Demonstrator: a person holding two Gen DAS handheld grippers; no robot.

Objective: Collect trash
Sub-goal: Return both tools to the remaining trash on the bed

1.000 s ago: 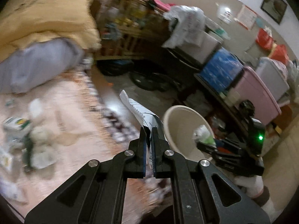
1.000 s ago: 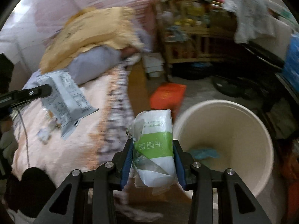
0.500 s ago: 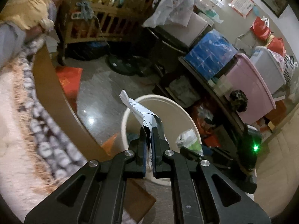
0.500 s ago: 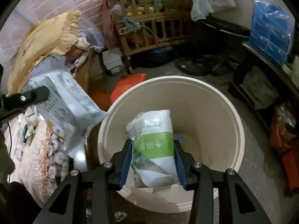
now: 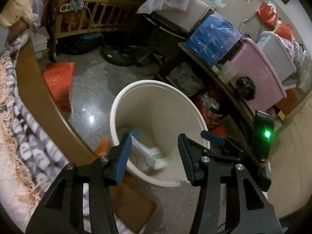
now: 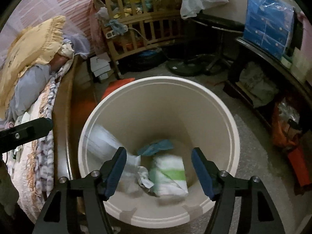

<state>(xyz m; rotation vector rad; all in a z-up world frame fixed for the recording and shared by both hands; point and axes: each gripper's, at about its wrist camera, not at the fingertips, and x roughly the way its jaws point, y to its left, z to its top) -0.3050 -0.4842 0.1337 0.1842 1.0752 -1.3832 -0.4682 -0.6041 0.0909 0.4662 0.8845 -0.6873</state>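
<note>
Below both grippers stands a round, smooth cream plastic bin (image 6: 232, 120); the left gripper (image 5: 154, 148) and right gripper (image 6: 159, 160) each hang over it with jaws spread wide, holding nothing. Only the right wrist view looks straight down to the bottom, where a crinkled white-and-green wrapper (image 6: 169, 173) lies at 6 o'clock, a blurred pale packet (image 6: 105, 142) at 9 o'clock, and a blue scrap (image 6: 156, 146) between them. From the left wrist view alone, an orange bag (image 5: 58, 80) lies flat on the speckled floor at 10 o'clock.

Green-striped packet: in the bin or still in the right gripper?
In the bin: green-striped packet lies at its bottom; right gripper open, empty.
</note>
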